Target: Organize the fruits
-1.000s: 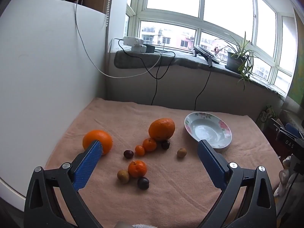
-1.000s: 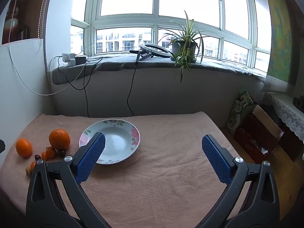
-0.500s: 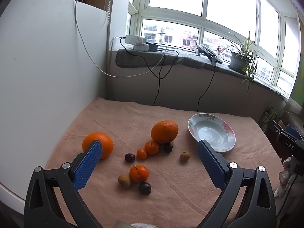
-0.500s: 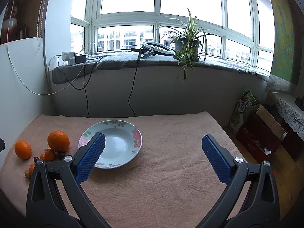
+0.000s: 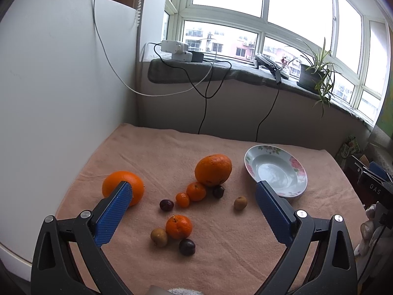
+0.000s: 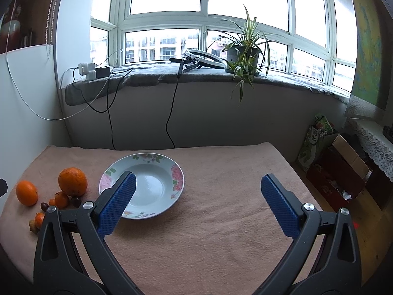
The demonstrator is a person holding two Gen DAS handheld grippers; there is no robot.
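Fruit lies on a pink towel-covered table point(image 5: 157, 157). A large orange point(image 5: 213, 170) sits mid-table, a round orange point(image 5: 122, 186) at the left, with small tangerines point(image 5: 178, 226), dark plums point(image 5: 187, 246) and brownish fruits point(image 5: 240, 202) between. A flowered white plate point(image 5: 276, 170) stands empty to the right; it also shows in the right wrist view point(image 6: 142, 184). My left gripper point(image 5: 192, 193) is open, empty, above the fruit. My right gripper point(image 6: 197, 186) is open, empty, above the towel right of the plate.
A white panel point(image 5: 61, 93) borders the table's left side. Behind is a grey windowsill point(image 6: 196, 73) with chargers, hanging cables point(image 6: 172, 113), a ring light and a potted plant point(image 6: 243, 54). Cardboard boxes point(image 6: 339, 172) stand on the floor at the right.
Both views have drifted a little: the fruit and plate sit slightly further right and higher in frame than a second ago. No fruit has moved on the towel. Both grippers stay open.
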